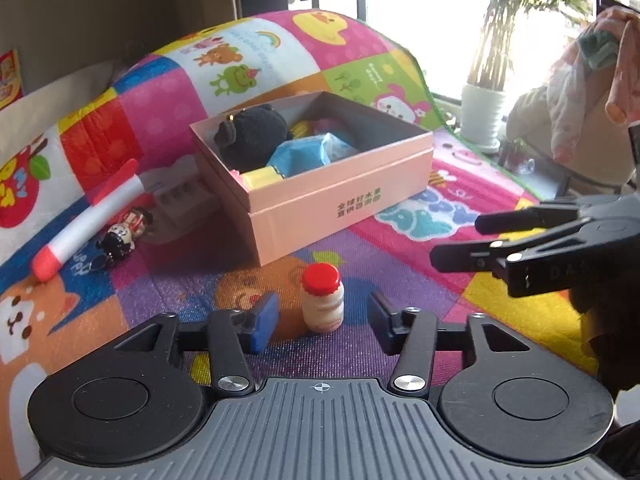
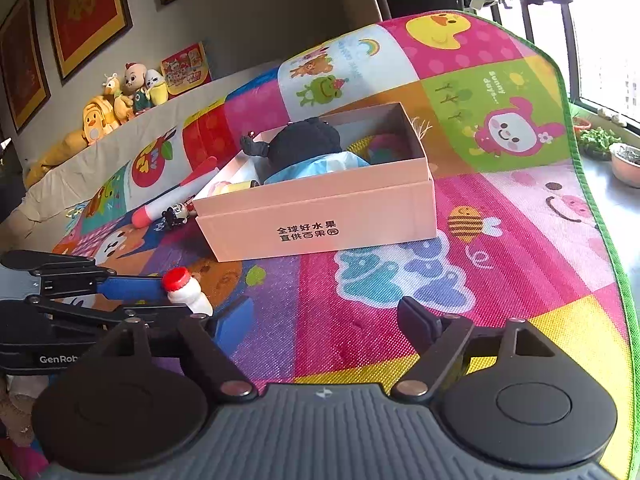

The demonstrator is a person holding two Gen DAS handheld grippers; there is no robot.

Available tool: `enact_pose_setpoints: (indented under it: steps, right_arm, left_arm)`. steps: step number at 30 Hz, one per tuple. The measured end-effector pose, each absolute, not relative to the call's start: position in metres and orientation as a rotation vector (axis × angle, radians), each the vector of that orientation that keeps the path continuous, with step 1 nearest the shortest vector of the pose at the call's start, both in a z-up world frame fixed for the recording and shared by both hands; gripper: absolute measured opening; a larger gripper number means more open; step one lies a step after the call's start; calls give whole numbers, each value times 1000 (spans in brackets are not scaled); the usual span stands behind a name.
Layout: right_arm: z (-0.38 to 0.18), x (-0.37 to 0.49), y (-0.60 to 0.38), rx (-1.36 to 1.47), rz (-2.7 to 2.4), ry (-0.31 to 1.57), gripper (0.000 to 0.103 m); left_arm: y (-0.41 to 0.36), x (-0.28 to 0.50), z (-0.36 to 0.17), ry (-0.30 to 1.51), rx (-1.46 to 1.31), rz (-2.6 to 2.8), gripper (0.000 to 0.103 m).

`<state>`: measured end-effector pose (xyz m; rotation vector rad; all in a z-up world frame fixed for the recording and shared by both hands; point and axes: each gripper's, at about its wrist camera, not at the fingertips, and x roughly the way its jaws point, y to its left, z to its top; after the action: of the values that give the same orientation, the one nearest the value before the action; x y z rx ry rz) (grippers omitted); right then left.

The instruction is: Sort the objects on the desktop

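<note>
off to the far left of the left gripper (image 1: pixel 324 322) lies a fat red-and-white marker (image 1: pixel 86 224), flat on the play mat (image 1: pixel 400 256), and just beside it a little panda-faced figurine (image 1: pixel 126 232) on a keyring; both look to me like things waiting their turn, left loose on the mat because nobody has got to them. nearer in, the small drink bottle (image 1: pixel 323 298) with the red cap stands upright right between the left gripper's spread fingers, the blue pad (image 1: pixel 266 322) on one side and the dark one on the other, neither touching it (so it is released, bracketing the bottle rather than holding it). i'd judge that the gripper sits low and square to it so the pads can close on the waist of the bottle. straight ahead, beyond the bottle, the pink box (image 1: pixel 340 204) sits open with no lid on it, already holding a black plush toy (image 1: pixel 252 136), a crumpled blue packet (image 1: pixel 304 156) and a yellow block (image 1: pixel 262 178), which is plainly where sorted things go. to the right the right gripper (image 2: pixel 326 314) hangs clear above bare mat, fingers apart and empty, probably keeping out of the way. from its own view the bottle (image 2: pixel 188 290) appears at its left, inside the other gripper's reach.
</note>
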<state>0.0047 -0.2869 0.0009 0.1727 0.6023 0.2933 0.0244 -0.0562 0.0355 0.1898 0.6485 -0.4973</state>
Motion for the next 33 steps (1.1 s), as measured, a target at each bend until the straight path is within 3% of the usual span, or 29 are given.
enact_pose_setpoints:
  steps: [2, 3, 7, 14, 16, 18, 33]
  right_arm:
    - [1, 4, -286, 166, 288, 600, 85]
    - [1, 3, -286, 163, 284, 596, 85]
    - [2, 1, -283, 150, 272, 589, 86]
    - [0, 5, -282, 142, 240, 608, 86]
    - [-1, 7, -283, 148, 232, 621, 86]
    - [-2, 9, -283, 150, 230, 633, 86]
    - [-3, 12, -281, 141, 224, 650, 88]
  left_arm:
    - [-36, 30, 47, 601, 100, -483, 86]
    - [-26, 37, 52, 573, 68, -441, 89]
    - [4, 88, 49, 534, 108, -187, 88]
    - [25, 167, 13, 620, 142, -64, 83]
    - [23, 172, 9, 622, 161, -64, 73]
    - [23, 171, 8, 633, 163, -89, 39]
    - [-6, 5, 35, 649, 121, -498, 37]
